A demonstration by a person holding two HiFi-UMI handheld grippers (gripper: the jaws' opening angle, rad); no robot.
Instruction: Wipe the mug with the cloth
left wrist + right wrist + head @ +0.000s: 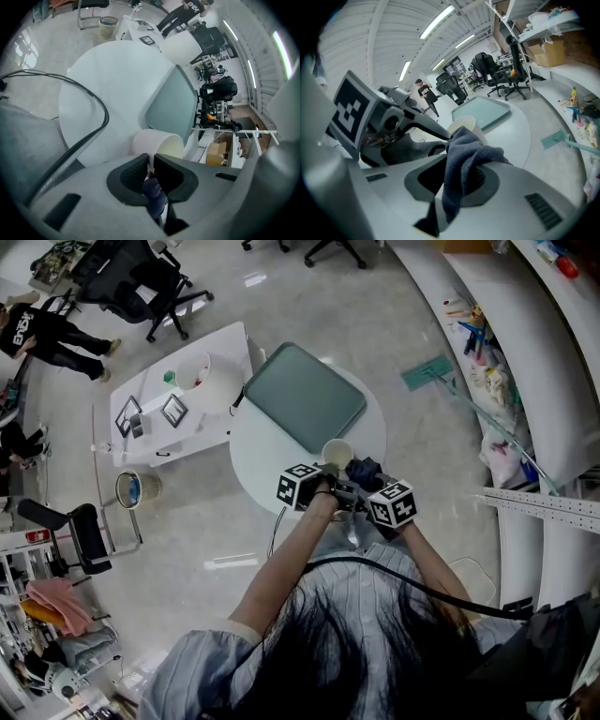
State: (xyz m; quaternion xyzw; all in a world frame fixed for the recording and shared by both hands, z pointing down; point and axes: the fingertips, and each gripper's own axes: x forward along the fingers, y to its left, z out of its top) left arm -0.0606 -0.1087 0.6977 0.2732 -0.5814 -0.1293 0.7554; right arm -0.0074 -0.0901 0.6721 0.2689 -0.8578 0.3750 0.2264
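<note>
Wiping step is judged in hand: mug [336, 453], centre frame on the counter [258, 456], is pinched narrowly, apparently by its handle, in the left hand-held gripper [150, 162]. Cloth [468, 159] is clamped in the right hand-held gripper [457, 177]; rubbing round the mug is called for next.

the mug [157, 143] is plain cream-white with a pale inside. its handle side sits between the nearly closed jaws of the left gripper [151, 164], and it hangs over the near edge of the round white table [262, 456], open mouth turned away from the person. the cloth [468, 159] is dark blue-grey terry, bunched up and clamped in the jaws of the right gripper [457, 180]. one fold drapes over a jaw, and its upper bulge touches the mug's side.
</note>
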